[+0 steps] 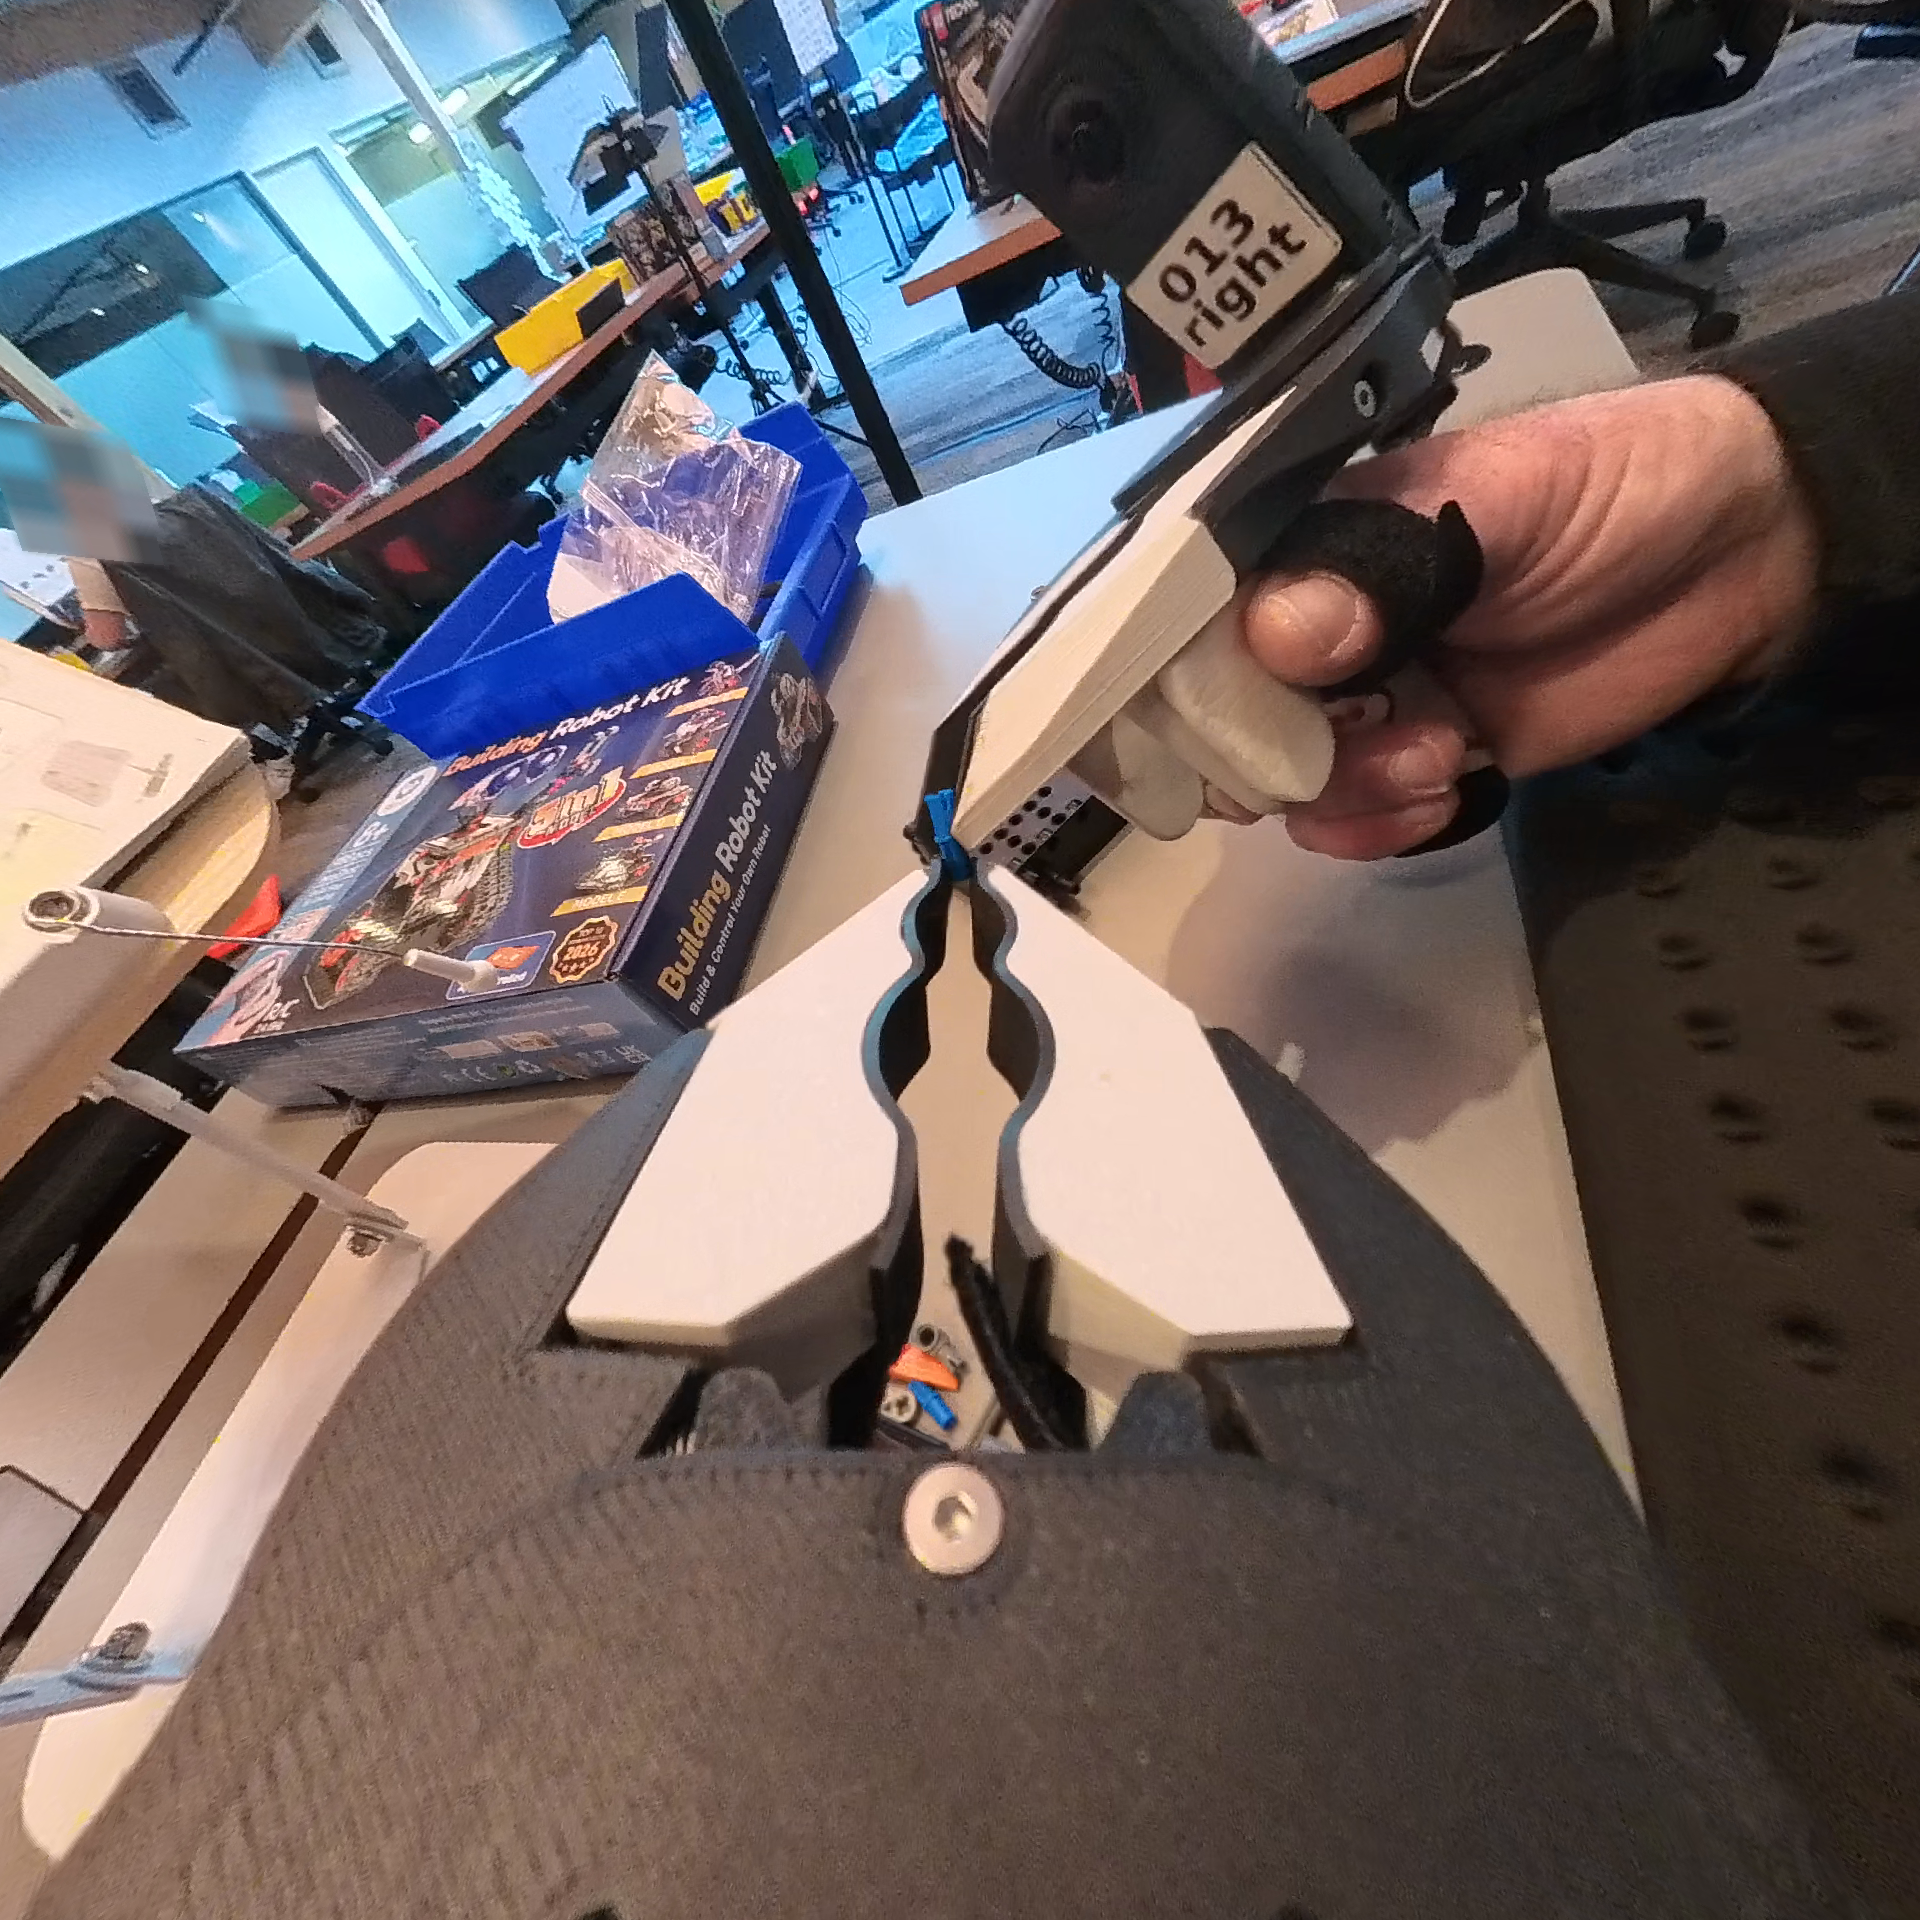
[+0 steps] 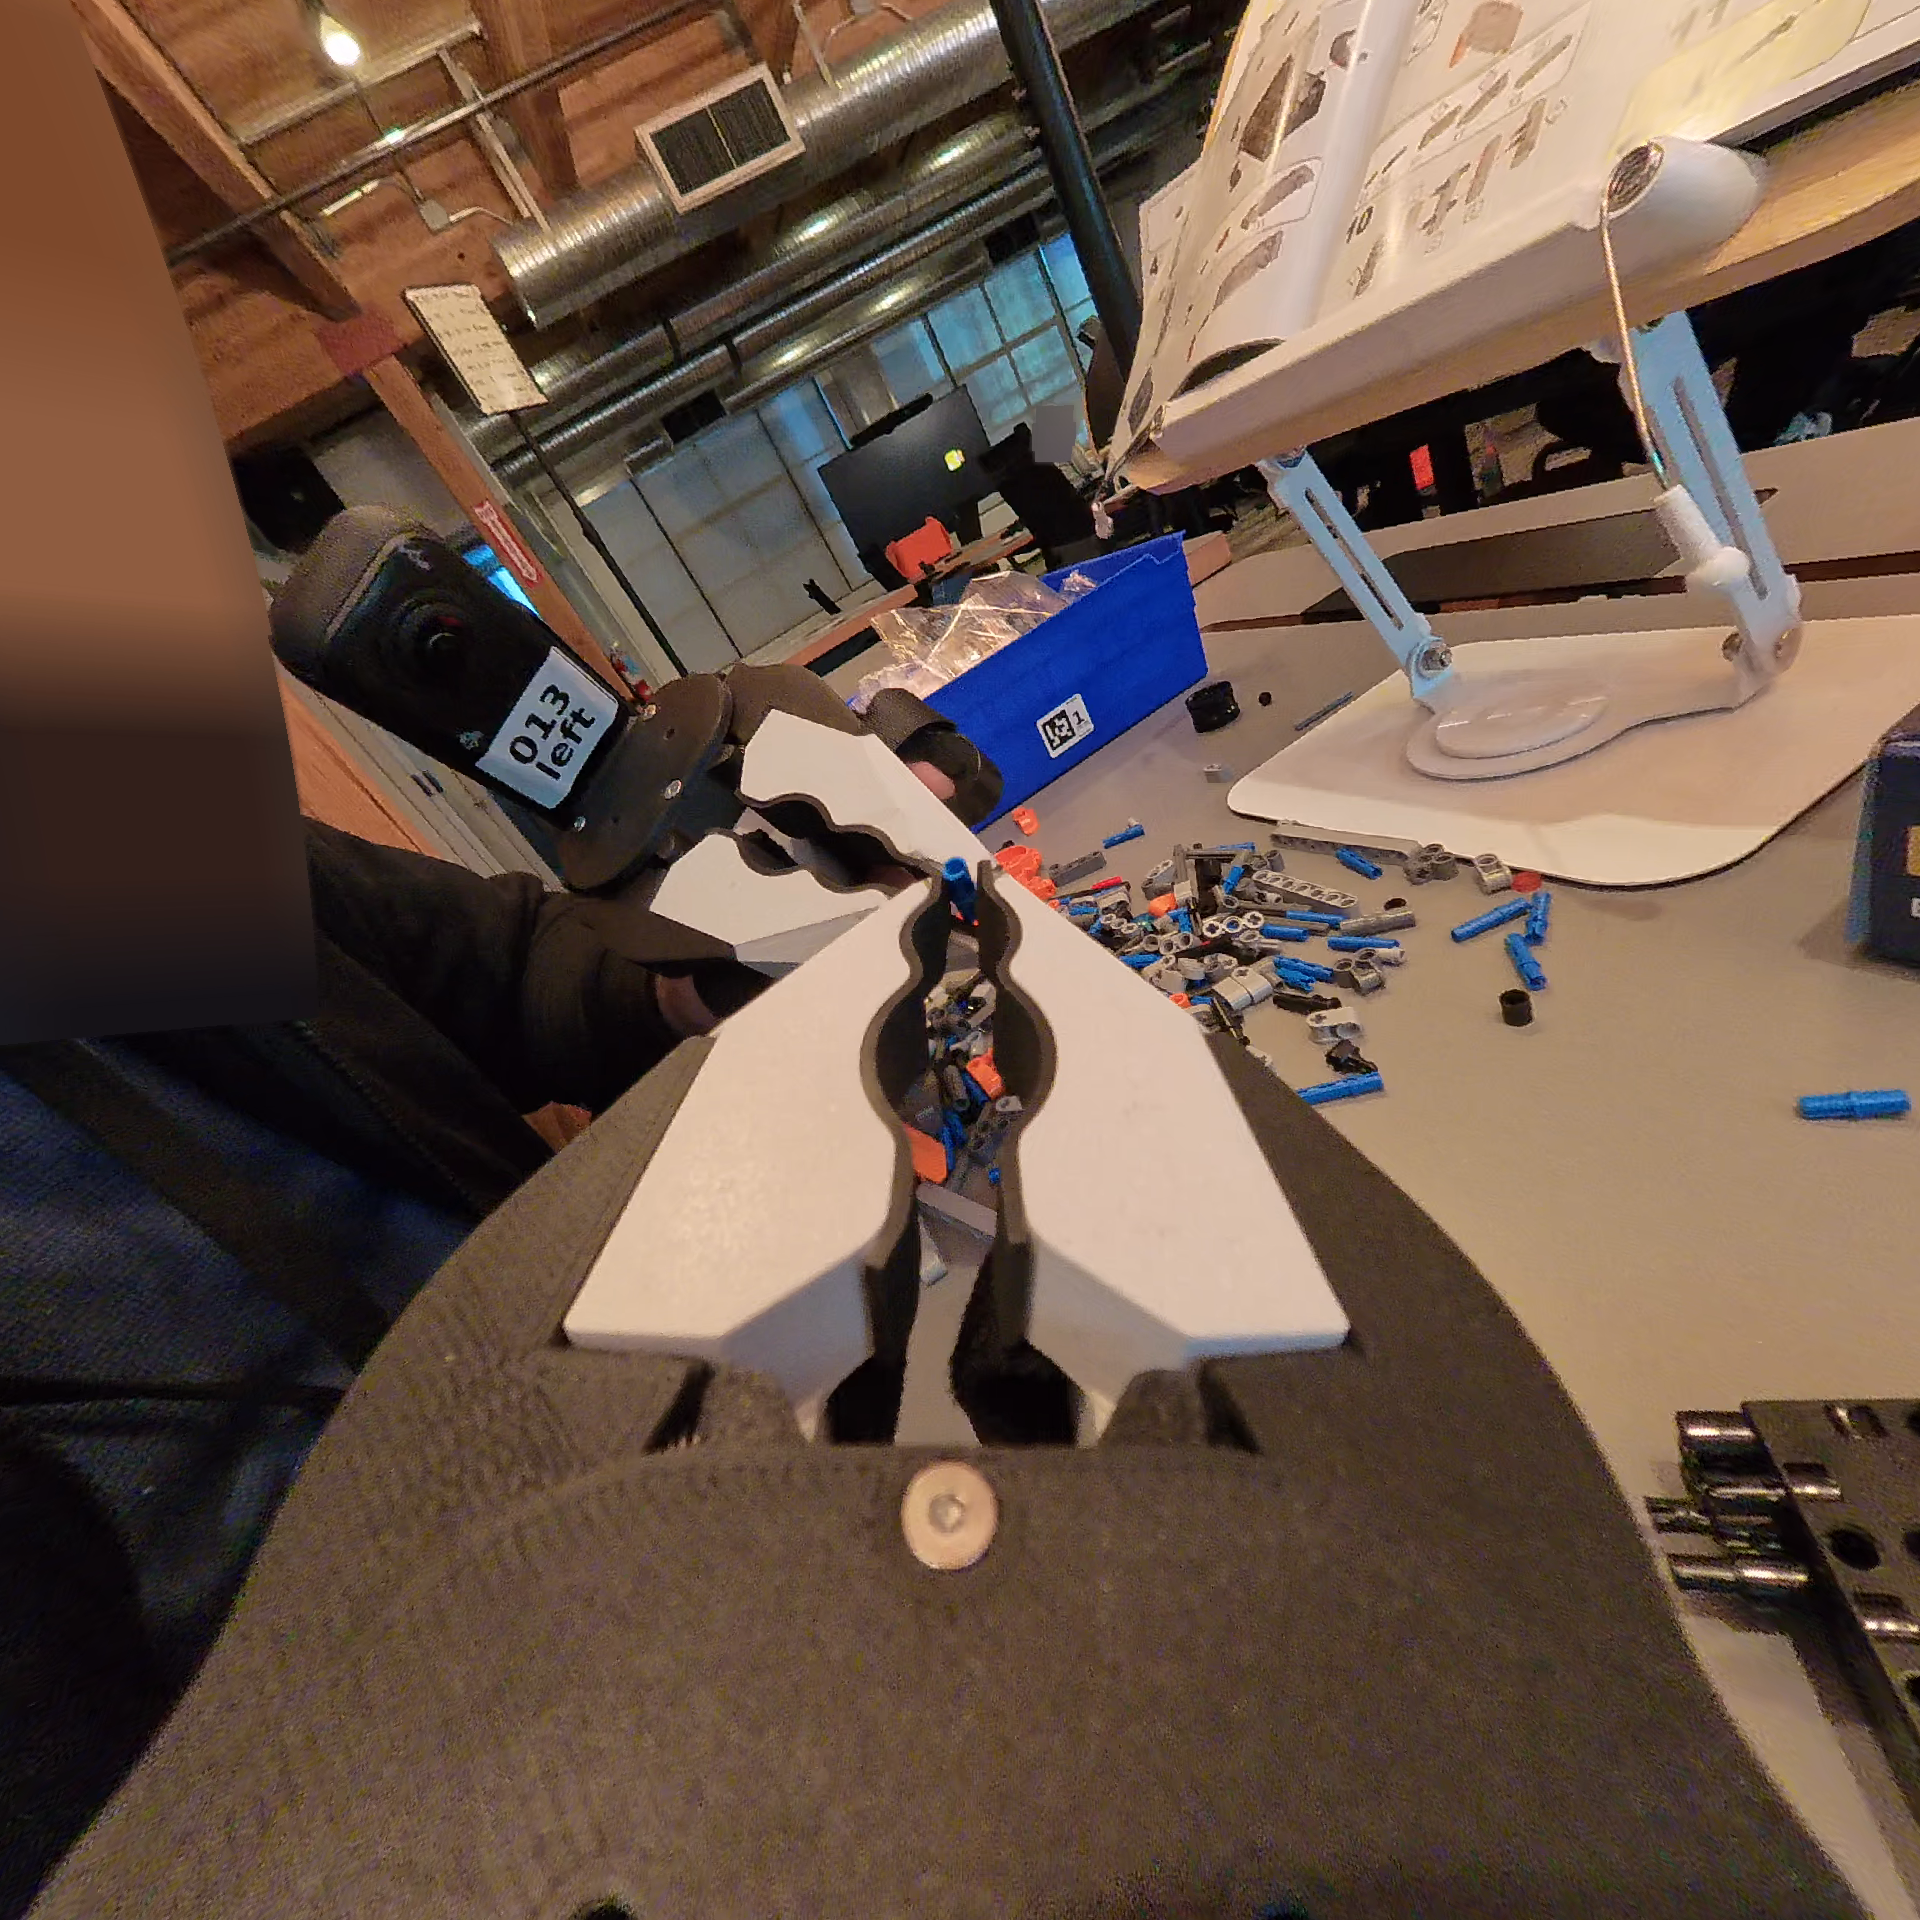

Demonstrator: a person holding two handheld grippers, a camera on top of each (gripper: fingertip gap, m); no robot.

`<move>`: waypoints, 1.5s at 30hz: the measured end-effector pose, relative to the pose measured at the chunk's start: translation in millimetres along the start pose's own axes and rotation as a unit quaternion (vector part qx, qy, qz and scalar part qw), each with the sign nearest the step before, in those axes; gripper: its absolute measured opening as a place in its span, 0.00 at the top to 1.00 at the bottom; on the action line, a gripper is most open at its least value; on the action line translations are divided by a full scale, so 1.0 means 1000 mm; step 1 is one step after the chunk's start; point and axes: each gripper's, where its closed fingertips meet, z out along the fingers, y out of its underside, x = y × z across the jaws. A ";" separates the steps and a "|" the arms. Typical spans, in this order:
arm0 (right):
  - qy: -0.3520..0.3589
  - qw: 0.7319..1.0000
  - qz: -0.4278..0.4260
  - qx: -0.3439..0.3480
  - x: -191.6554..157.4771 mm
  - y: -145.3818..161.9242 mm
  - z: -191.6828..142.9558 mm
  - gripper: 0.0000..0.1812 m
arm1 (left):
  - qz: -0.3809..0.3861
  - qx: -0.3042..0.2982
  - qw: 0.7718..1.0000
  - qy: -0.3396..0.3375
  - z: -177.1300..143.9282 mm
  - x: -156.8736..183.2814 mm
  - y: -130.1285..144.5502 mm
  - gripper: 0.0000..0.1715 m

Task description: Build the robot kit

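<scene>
Both hand-held grippers meet tip to tip above the tabletop (image 2: 1558, 1195), pin (image 1: 943, 831) between them. Parts pile (image 2: 1247, 935) lies on tabletop beyond the tips. Bin (image 2: 1101, 665) sits behind pile, bag (image 2: 966, 623) in it. Book stand (image 2: 1507, 727) right of bin, manual (image 2: 1351, 208) on it. Kit box (image 1: 540, 894) in front of bin.

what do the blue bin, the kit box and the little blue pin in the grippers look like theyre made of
Blue bin: looks like rigid moulded plastic, smooth with a slight sheen.
Kit box: probably printed cardboard, glossy, with sharp folded edges.
Blue pin: seemingly hard plastic, uniform colour, like the loose parts on the table; it sits at the tips of both the left gripper and the right gripper.
</scene>
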 end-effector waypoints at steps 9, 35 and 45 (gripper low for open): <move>0.067 0.984 -0.117 -0.113 0.004 0.012 -0.004 0.95 | 0.120 -0.057 0.991 -0.020 0.002 0.003 0.013 0.99; 0.107 0.939 -0.187 -0.267 0.016 0.042 -0.018 0.99 | 0.143 -0.109 0.982 0.062 0.008 0.029 0.035 0.97; 0.055 0.893 -0.210 -0.395 0.019 0.105 -0.047 0.99 | 0.063 -0.177 0.944 0.271 0.012 0.077 0.080 0.89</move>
